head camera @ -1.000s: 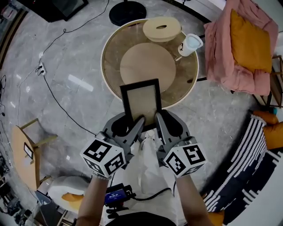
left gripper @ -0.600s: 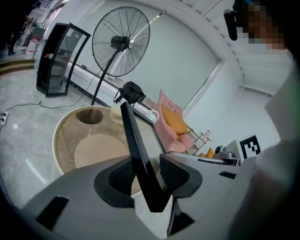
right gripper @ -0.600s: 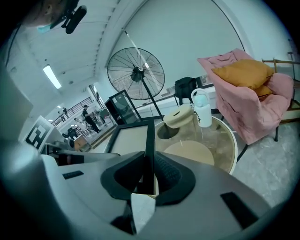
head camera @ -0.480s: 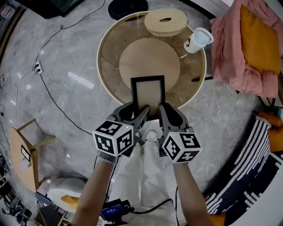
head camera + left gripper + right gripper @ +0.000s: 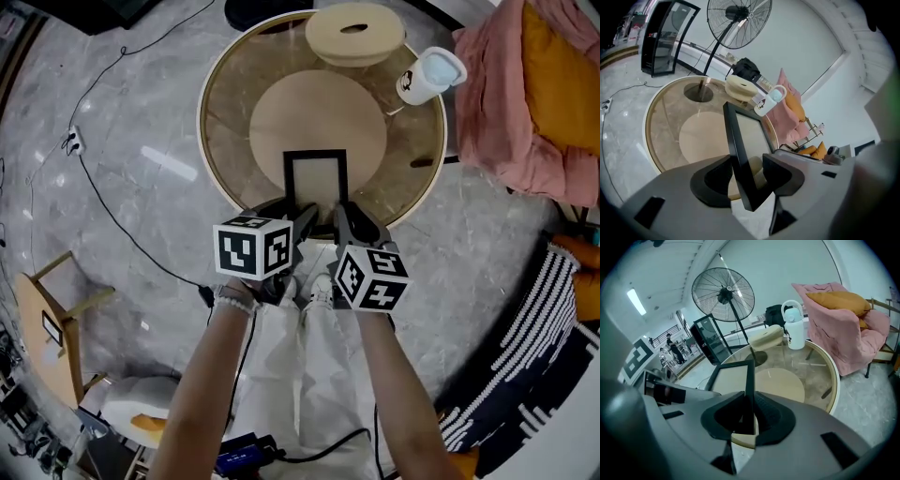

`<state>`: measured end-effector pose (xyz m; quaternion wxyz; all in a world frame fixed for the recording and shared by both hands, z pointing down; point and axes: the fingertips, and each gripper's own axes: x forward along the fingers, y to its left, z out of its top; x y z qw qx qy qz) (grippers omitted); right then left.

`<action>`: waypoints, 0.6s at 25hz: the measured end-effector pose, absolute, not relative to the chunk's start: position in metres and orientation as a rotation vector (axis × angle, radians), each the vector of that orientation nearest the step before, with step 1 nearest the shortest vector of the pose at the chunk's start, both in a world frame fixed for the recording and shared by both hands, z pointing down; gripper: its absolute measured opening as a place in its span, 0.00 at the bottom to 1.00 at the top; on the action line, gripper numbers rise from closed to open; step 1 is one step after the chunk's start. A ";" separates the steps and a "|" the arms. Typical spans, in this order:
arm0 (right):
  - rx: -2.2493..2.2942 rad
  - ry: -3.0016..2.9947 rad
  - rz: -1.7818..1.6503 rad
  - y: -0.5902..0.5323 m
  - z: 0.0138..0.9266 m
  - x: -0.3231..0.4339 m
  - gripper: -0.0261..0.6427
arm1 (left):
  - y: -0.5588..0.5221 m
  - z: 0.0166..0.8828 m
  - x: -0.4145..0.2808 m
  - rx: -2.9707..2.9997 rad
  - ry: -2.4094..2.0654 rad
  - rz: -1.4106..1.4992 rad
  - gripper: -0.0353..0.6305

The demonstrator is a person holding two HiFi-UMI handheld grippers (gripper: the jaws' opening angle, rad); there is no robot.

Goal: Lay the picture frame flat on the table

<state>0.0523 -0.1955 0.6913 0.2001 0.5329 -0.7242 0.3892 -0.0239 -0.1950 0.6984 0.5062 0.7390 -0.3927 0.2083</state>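
**Frame nearly down, one gripper letting go**

The picture frame point(image 5: 315, 180) is over the near side of the round glass table point(image 5: 223, 89). Its near edge sits at the table's near rim, where both grippers meet it. From above it looks low and close to flat, though I can't tell whether its far edge rests on the glass. In the gripper views it seems tilted, rising away from the jaws.

The left gripper point(image 5: 302, 223) has just been opening its jaws. They stand wide, with the frame's left bar between them but not pinched. The right gripper point(image 5: 343, 223) is clamped on the frame's right bar.

I'd judge the lowering mostly done. What's left is to settle the frame fully on the glass, free the right side and draw both grippers back. The cup point(image 5: 427, 77) at the far right stands well apart.
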 end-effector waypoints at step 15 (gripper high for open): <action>1.488 -1.855 1.109 -0.211 0.754 0.072 0.16 | -0.197 0.748 -0.016 1.701 -0.922 0.686 0.39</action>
